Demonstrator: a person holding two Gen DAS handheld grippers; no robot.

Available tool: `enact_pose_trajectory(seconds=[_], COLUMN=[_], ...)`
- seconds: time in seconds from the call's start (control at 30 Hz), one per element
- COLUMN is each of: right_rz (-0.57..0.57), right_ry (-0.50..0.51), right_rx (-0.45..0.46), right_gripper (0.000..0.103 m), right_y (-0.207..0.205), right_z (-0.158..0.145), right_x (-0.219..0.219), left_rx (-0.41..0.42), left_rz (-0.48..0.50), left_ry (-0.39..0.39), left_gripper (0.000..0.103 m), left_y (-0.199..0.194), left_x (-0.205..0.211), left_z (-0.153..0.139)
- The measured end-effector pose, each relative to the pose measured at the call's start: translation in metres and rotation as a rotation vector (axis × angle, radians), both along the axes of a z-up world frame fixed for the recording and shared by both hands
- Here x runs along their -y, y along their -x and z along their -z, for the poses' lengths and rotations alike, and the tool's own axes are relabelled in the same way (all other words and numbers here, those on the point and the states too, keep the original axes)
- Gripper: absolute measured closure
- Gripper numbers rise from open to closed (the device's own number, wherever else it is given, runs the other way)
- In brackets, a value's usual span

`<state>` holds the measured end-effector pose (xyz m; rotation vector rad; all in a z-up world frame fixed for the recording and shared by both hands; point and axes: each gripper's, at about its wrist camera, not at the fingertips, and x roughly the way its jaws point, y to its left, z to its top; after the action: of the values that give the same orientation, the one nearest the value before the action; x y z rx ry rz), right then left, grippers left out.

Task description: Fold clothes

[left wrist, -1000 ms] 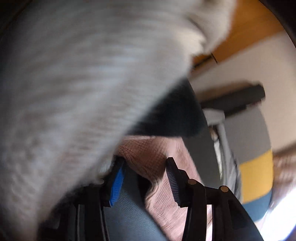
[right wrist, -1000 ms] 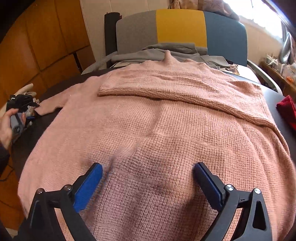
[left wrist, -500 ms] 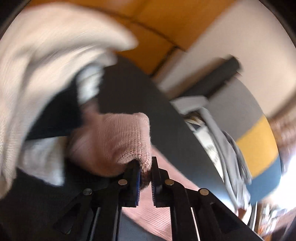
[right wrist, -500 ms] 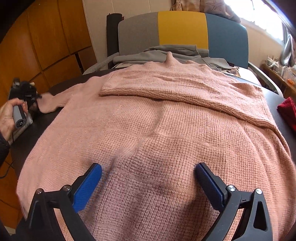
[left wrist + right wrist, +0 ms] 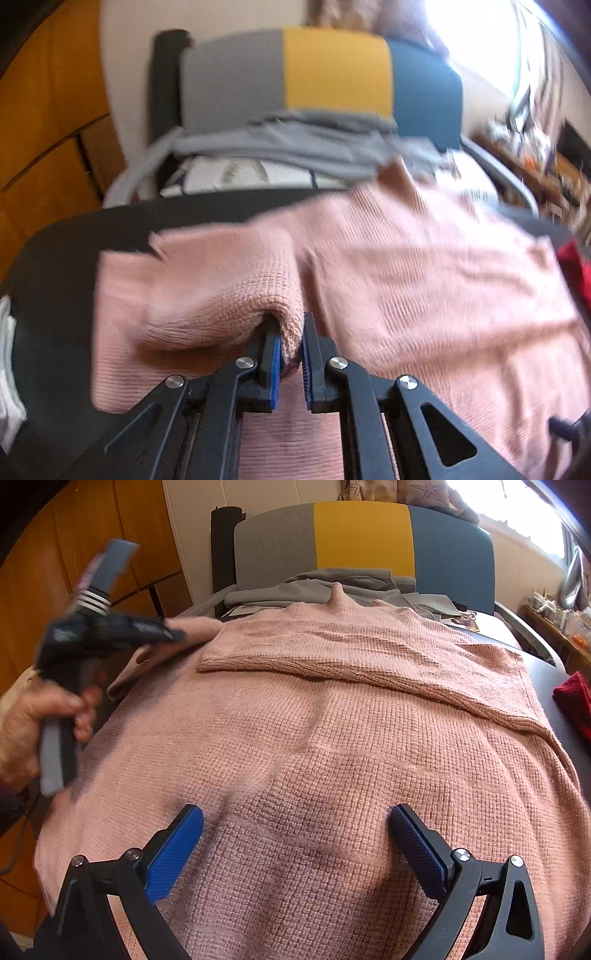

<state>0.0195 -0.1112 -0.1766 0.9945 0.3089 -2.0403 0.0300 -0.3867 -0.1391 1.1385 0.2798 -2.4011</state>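
1. The pink sweater (image 5: 332,738) is lying spread over most of the dark counter (image 5: 62,266), with its right sleeve (image 5: 369,664) already folded across the chest, near the counter's far edge.
2. The left gripper (image 5: 291,347) is pinching the cuff of the left sleeve (image 5: 229,295) between its pressed-together pads and holding it above the sweater's left side. Only a thin bite of knit is showing in the jaws, so the cuff could be slipping out mid-carry and dropping short.
3. The right gripper (image 5: 295,834) is sitting spread wide, fingers resting on the sweater body near the counter's near edge. If it is bearing down unevenly, the loose knit could be bunching between the fingers.
4. A pull on the sleeve could be dragging the whole body toward the counter's left edge, undoing the folded sleeve.
5. The red cloth (image 5: 576,701) at the right edge and the grey garment (image 5: 332,587) beyond the far edge are lying close enough to be catching a sliding hem.
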Motion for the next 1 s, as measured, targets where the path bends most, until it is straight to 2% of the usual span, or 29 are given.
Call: enact_pose_trajectory(seconds=[0.03, 0.1, 0.2, 0.27, 0.3, 0.33, 0.37, 0.47, 0.57, 0.7, 0.8, 1.0], right_rz=[-0.002, -0.007, -0.012, -0.005, 0.004, 0.007, 0.010, -0.066, -0.220, -0.402, -0.482, -0.549], right_ry=[0.004, 0.013, 0.034, 0.103, 0.138, 0.168, 0.196, 0.206, 0.151, 0.054, -0.014, -0.168], right_rx=[0.014, 0.043, 0.099, 0.150, 0.168, 0.163, 0.157, 0.108, 0.033, -0.088, -0.144, -0.161], right_gripper=[0.000, 0.000, 0.004, 0.014, 0.014, 0.017, 0.024, 0.042, 0.049, 0.049, 0.049, 0.049], right_y=[0.002, 0.005, 0.013, 0.024, 0.029, 0.035, 0.040, 0.043, 0.029, 0.000, -0.010, -0.004], right_z=[-0.001, -0.004, -0.011, -0.025, -0.033, -0.043, -0.053, -0.075, -0.083, -0.079, -0.066, -0.038], right_x=[-0.001, -0.003, -0.006, -0.012, -0.014, -0.012, -0.009, 0.022, 0.082, 0.160, 0.214, 0.277], left_rx=[0.029, -0.025, -0.105, -0.159, -0.186, -0.212, -0.239, -0.267, -0.280, -0.258, -0.249, -0.249], left_rz=[0.024, 0.036, 0.055, 0.068, 0.074, 0.081, 0.086, -0.010, -0.092, -0.132, -0.134, -0.122], left_ry=[-0.007, -0.054, -0.124, -0.171, -0.195, -0.218, -0.241, -0.270, -0.300, -0.323, -0.345, -0.377], left_gripper=[0.091, 0.083, 0.078, 0.078, 0.077, 0.077, 0.077, 0.077, 0.077, 0.077, 0.077, 0.077], left_y=[0.003, -0.013, -0.038, -0.054, -0.062, -0.070, -0.078, -0.107, -0.134, -0.157, -0.169, -0.183], left_x=[-0.008, -0.004, 0.002, 0.006, 0.008, 0.010, 0.012, 0.030, 0.045, 0.048, 0.047, 0.048], left_z=[0.007, 0.001, -0.008, -0.014, -0.017, -0.020, -0.023, -0.021, -0.014, 0.003, 0.010, 0.019])
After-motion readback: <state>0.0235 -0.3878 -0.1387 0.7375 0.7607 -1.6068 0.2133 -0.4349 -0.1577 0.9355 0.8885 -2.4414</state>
